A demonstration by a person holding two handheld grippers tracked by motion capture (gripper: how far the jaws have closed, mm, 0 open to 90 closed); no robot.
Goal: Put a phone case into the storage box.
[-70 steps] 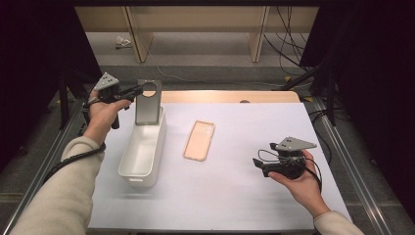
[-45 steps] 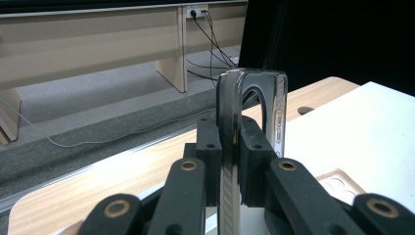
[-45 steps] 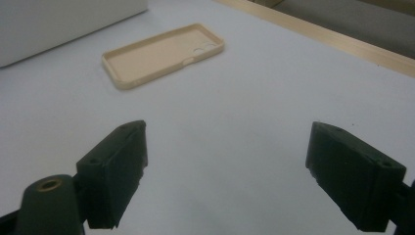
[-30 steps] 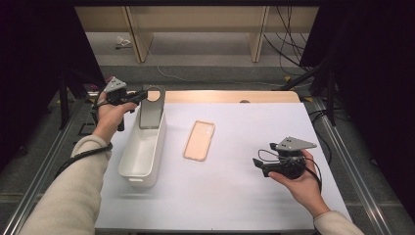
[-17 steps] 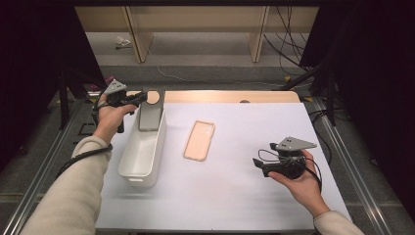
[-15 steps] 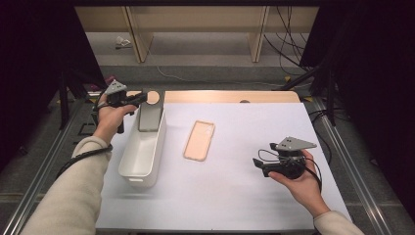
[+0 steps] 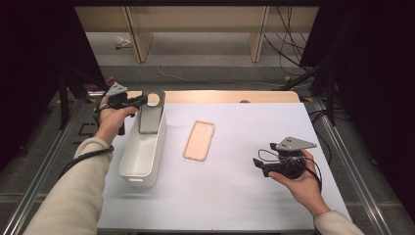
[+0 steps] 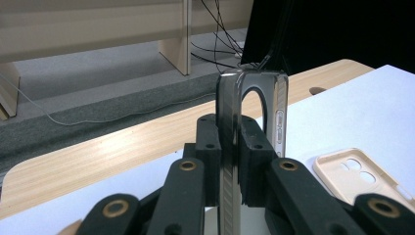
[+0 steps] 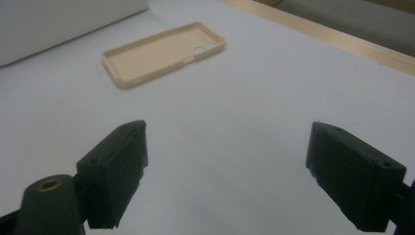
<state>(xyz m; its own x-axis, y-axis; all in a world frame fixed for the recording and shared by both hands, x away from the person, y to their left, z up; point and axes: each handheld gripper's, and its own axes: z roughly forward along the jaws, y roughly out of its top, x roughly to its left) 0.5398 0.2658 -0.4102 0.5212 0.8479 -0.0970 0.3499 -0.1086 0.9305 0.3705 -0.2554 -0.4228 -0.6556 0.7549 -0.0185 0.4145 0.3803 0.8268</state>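
Now the dark phone case sinks toward the white bin

Compared with a moment ago, the left gripper (image 7: 139,101), fingers (image 8: 254,156) clamped on the dark phone case (image 8: 252,117), holds it lower, its bottom end inside the white bin's (image 7: 139,169) far end; release looks close. Right gripper (image 9: 240,181) idles with fingers apart, the beige case (image 9: 164,54) well ahead of them.

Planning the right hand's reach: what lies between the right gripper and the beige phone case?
Nothing: in the right gripper view, bare white table runs from the right gripper to the beige phone case.
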